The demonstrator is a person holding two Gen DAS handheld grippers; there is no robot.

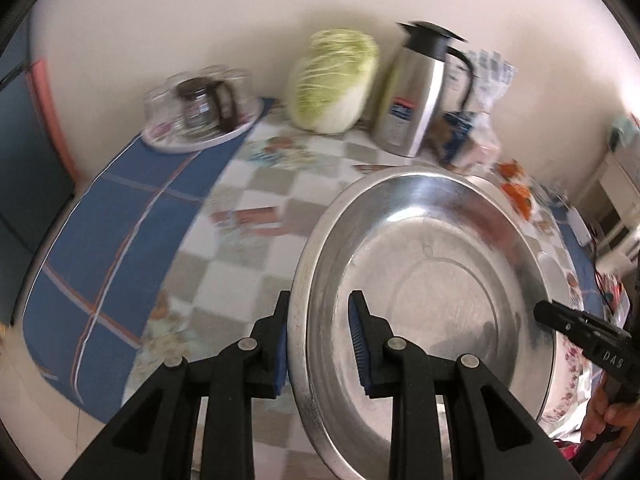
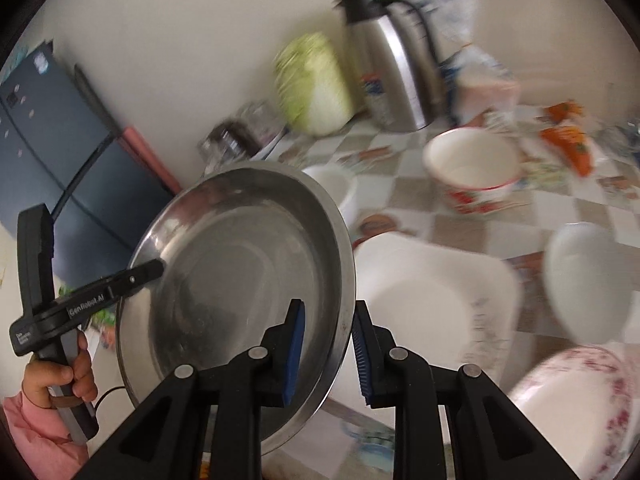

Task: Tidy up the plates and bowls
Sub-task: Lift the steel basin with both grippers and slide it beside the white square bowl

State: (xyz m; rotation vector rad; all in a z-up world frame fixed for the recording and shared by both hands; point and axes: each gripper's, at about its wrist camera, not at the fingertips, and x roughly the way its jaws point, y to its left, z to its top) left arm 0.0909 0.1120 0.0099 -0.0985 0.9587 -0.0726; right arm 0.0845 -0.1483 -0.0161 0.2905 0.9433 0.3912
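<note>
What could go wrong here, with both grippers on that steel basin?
1. The steel basin is tilted, each hand-held gripper (left, right) straddling only its rim with visible gaps; it could slip.
2. Below sit the white square plate and floral bowl; a drop could chip them.

Large steel basin (image 1: 432,280) tilted, floral bowl (image 2: 576,412), white plate (image 2: 432,300)
</note>
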